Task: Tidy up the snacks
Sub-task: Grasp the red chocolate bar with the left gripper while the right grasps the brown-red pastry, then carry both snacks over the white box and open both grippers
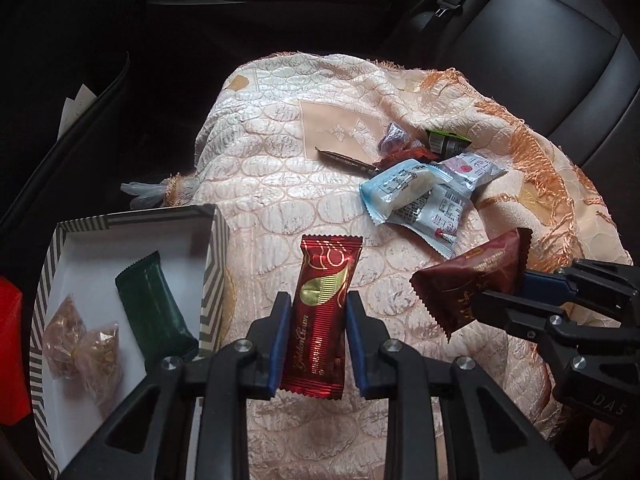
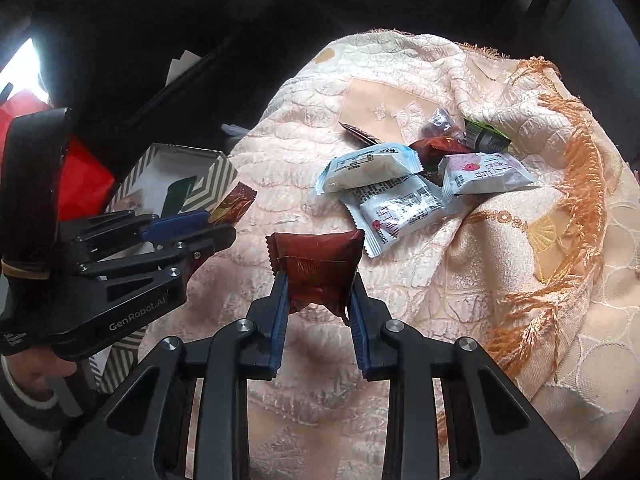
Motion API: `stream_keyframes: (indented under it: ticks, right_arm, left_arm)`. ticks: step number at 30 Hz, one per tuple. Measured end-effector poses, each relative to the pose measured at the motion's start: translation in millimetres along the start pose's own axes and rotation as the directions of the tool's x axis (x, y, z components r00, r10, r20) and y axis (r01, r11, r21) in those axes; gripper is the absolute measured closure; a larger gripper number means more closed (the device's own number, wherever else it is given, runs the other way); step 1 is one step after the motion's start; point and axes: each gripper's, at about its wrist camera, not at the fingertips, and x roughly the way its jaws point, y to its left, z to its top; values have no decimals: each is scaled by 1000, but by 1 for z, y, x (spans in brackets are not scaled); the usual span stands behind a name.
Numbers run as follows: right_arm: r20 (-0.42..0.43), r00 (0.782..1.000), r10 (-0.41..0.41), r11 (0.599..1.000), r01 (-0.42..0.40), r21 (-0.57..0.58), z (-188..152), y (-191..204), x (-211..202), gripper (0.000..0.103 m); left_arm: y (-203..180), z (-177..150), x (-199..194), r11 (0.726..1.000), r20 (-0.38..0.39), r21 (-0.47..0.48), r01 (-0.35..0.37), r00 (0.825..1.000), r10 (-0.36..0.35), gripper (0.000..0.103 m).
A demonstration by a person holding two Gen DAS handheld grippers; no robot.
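My left gripper (image 1: 318, 300) is shut on a long red and gold wafer bar (image 1: 322, 304), held above the cream cloth (image 1: 280, 184). To its left lies the striped box (image 1: 214, 264), holding a dark green bar (image 1: 154, 308) and two clear-wrapped candies (image 1: 82, 340). My right gripper (image 2: 318, 280) is shut on a dark red snack packet (image 2: 320, 268), seen in the left wrist view as the dark red snack packet (image 1: 476, 280). Beyond it, a pile of white and blue packets (image 2: 400, 192) lies on the cloth with smaller snacks (image 2: 452, 136) behind.
The cream fringed cloth (image 2: 520, 280) covers a dark car seat (image 1: 560, 40). A red bag (image 1: 10, 344) sits left of the box. The car door panel (image 1: 72, 128) runs along the left. A thin dark stick packet (image 1: 348, 158) lies near the pile.
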Motion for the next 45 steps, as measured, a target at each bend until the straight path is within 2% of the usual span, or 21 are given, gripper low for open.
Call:
stream_keyframes:
  ticks: [18,45]
  right_arm:
    - [27,998,64,994,-61,-95,-4,60,-30,76]
    - [-29,992,124,963,-127,-236,-5,132,-24,76]
  left_arm:
    - [26,-30,-59,996,73,-69,-54,996,59,74]
    - [77,-51,-84,978,92,-175,-111,987,129,74]
